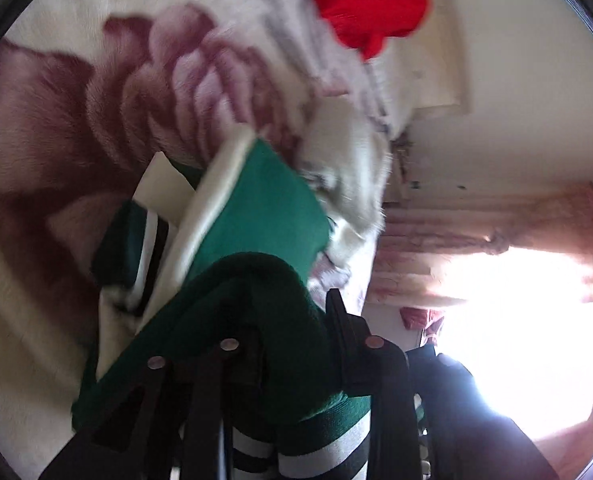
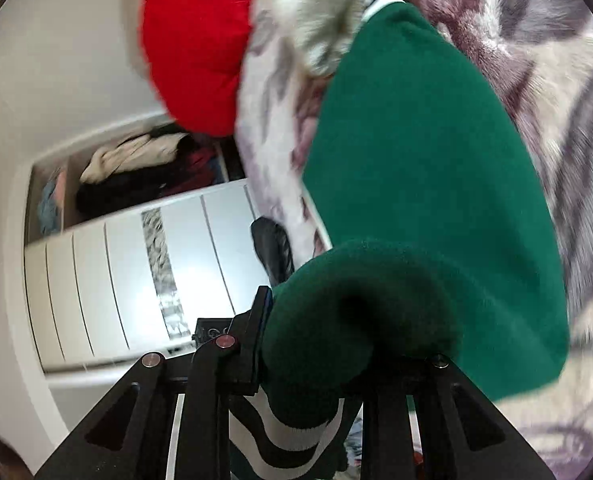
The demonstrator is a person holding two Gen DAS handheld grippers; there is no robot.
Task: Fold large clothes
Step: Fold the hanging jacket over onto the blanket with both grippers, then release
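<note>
Both grippers have a grab on the same thing here: a big dark green knit sweater with white-and-green striped ribbed trim [image 2: 436, 152].

The left gripper [image 1: 292, 320] has its jaws nearly closed, with a thick bunched fold of the green knit clamped between them. The striped trim hangs down right under the jaws. Past the fold, the rest of the sweater trails away over a fluffy cream blanket with big mauve flower print [image 1: 96, 112] that covers the bed, and you can see a white band of the sweater and another striped bit further out.

The right gripper [image 2: 348, 312] is the same deal: jaws narrowed down on a rolled-up wad of green fabric, striped trim dangling below. From there the sweater stretches up and away across the blanket.

A bright red cushion [image 2: 196, 48] sits at the far end of the bed, next to a fuzzy cream throw [image 2: 316, 8]. The right view has a white sliding-door wardrobe [image 2: 136, 264] with one side open and clothes piled inside. The left view shows a blown-out bright window with pink curtains [image 1: 496, 224]. Everything's pretty motion-blurred.
</note>
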